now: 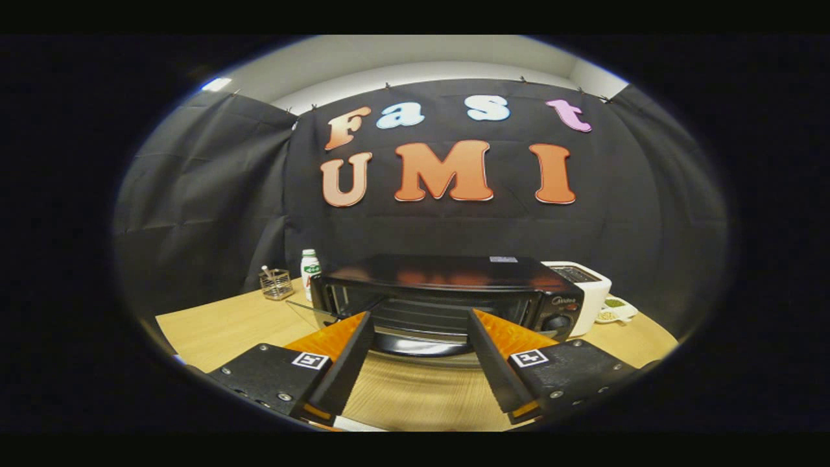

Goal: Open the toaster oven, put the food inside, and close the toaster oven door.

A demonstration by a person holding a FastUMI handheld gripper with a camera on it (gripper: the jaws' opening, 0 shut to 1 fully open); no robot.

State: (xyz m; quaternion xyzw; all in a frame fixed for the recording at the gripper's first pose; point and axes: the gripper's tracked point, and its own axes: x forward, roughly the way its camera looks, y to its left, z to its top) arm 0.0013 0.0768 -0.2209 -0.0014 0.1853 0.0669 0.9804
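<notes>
Just ahead of the spread, empty fingers of the gripper [420,324] sits the black boxy metal toaster oven [447,295] on the pale wooden table [220,324]. Its glass door looks lowered already; judging so, keep the jaws wide and fetch the food, which I cannot pick out.

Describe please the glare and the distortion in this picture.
Gripper view: the fisheye lens bends the table edge and the booth walls; the glossy toaster oven top mirrors orange glare from the wall behind; the gripper, jaws open, stays sharp.
</notes>
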